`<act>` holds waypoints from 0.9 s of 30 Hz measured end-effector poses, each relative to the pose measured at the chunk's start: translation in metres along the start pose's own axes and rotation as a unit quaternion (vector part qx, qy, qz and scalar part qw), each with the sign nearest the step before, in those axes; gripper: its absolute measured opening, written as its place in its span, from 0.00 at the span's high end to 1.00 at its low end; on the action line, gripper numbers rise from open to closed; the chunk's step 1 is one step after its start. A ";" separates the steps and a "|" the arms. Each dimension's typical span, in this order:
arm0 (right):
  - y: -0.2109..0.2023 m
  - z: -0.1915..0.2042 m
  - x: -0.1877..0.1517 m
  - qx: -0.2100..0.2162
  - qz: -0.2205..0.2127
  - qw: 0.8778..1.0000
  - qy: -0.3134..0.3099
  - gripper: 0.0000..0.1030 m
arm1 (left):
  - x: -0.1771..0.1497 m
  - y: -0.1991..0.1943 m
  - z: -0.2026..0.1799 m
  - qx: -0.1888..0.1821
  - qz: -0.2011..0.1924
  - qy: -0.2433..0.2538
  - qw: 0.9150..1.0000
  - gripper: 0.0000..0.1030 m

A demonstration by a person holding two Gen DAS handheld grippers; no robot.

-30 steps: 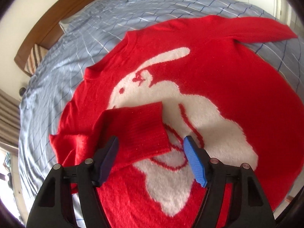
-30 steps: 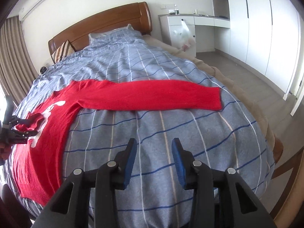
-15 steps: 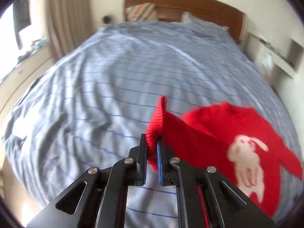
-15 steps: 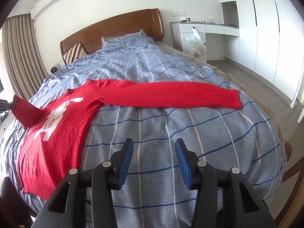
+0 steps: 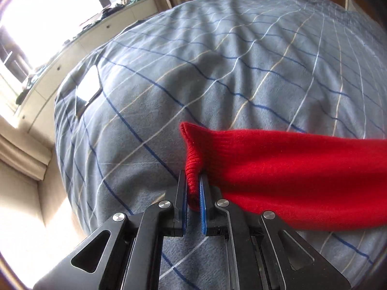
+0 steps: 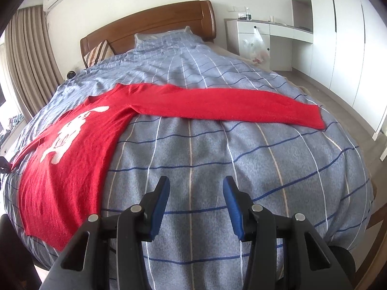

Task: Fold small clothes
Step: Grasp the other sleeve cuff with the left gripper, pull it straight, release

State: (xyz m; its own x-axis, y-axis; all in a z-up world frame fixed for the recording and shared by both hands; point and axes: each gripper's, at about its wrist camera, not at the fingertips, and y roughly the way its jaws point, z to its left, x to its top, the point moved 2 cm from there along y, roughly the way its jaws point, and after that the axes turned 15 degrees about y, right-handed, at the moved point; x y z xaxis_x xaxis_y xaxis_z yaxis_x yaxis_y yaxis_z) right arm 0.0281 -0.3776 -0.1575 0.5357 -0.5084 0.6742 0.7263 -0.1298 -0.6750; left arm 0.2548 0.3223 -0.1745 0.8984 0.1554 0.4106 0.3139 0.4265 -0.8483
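**Red sweater on bed: left sleeve cuff held, right claw free**

- Sweater (image 6: 79, 145) — red knit with a white rabbit motif on the chest. Lies front-up on the left half of the bed; body runs from the near-left edge toward the far middle, hem near, neckline far.
- Right sleeve (image 6: 229, 107) — stretched flat across the bed to the right, cuff near the right edge of the cover.
- Left sleeve (image 5: 290, 176) — drawn out leftward over the cover; its ribbed cuff (image 5: 192, 166) stands on edge between the blue pads. In the right wrist view this sleeve runs to the far-left border, where a dark part of the other tool shows only partly.
- Left claw (image 5: 193, 186) — closed tight on the ribbed cuff, knit bunched between the pads, low over the cover near the bed's left edge.
- Right claw (image 6: 196, 188) — jaws apart, nothing between them; over bare cover at the near end of the bed, well apart from the sweater.
- Bed cover (image 6: 241, 169) — grey-blue with blue and white check lines, lightly rumpled.
- Headboard (image 6: 154, 26) — brown wood, far end; a striped cushion (image 6: 98, 53) leans against its left part.
- Curtains (image 6: 26, 55) — beige, far left.
- White cabinet (image 6: 266, 41) — far right, with a plastic bag (image 6: 256, 47) hanging on its front.
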 end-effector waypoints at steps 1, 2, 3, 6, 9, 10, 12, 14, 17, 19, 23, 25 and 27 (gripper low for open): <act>0.000 -0.001 0.000 -0.001 0.000 1.000 0.001 0.55 | 0.001 0.003 -0.002 0.002 -0.002 0.002 1.000 0.94; 0.000 -0.001 0.000 -0.003 0.000 1.000 0.001 0.55 | 0.000 0.005 -0.003 0.004 -0.005 0.005 1.000 0.94; 0.000 -0.001 0.000 -0.004 -0.001 1.000 0.001 0.55 | -0.001 0.005 -0.003 0.004 -0.006 0.008 1.000 0.94; 0.000 -0.001 0.000 -0.008 -0.004 1.000 0.000 0.55 | -0.001 0.008 -0.008 0.007 -0.009 0.022 1.000 0.94; 0.000 -0.002 0.000 -0.008 -0.005 1.000 0.002 0.55 | -0.002 0.008 -0.010 0.006 -0.015 0.032 0.999 0.94; -0.001 -0.002 0.000 -0.007 -0.006 1.000 0.003 0.55 | -0.003 0.009 -0.008 0.004 -0.018 0.032 0.999 0.94; 0.000 -0.002 0.000 -0.007 -0.006 1.000 0.004 0.55 | -0.005 0.009 -0.008 0.000 -0.024 0.029 0.999 0.93; 0.000 -0.002 0.000 -0.007 -0.005 1.000 0.003 0.55 | -0.006 0.010 -0.008 -0.001 -0.029 0.029 0.999 0.93; 0.000 -0.002 -0.001 -0.007 -0.004 1.000 0.004 0.55 | -0.009 0.010 -0.008 0.000 -0.039 0.028 0.999 0.93; 0.000 -0.003 -0.001 -0.007 -0.005 1.000 0.004 0.55 | -0.012 0.009 -0.006 -0.009 -0.050 0.023 0.998 0.93; -0.001 -0.003 -0.001 -0.006 -0.009 1.000 0.006 0.51 | -0.022 0.000 0.006 -0.034 -0.081 0.004 0.996 0.82; -0.003 -0.004 -0.001 -0.006 -0.015 1.000 0.009 0.42 | -0.026 -0.011 0.013 -0.029 -0.083 -0.004 0.996 0.47; -0.006 -0.005 0.000 -0.007 -0.023 1.000 0.013 0.39 | -0.037 -0.029 0.026 -0.017 -0.092 -0.027 0.995 0.09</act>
State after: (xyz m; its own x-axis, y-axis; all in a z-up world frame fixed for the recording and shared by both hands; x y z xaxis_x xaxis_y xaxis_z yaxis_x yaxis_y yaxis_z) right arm 0.0217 -0.3810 -0.1551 0.4902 -0.5234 0.6969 0.7441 -0.1651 -0.6474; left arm 0.2048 0.3269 -0.1559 0.8067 0.1260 0.5774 0.4829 0.4227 -0.7669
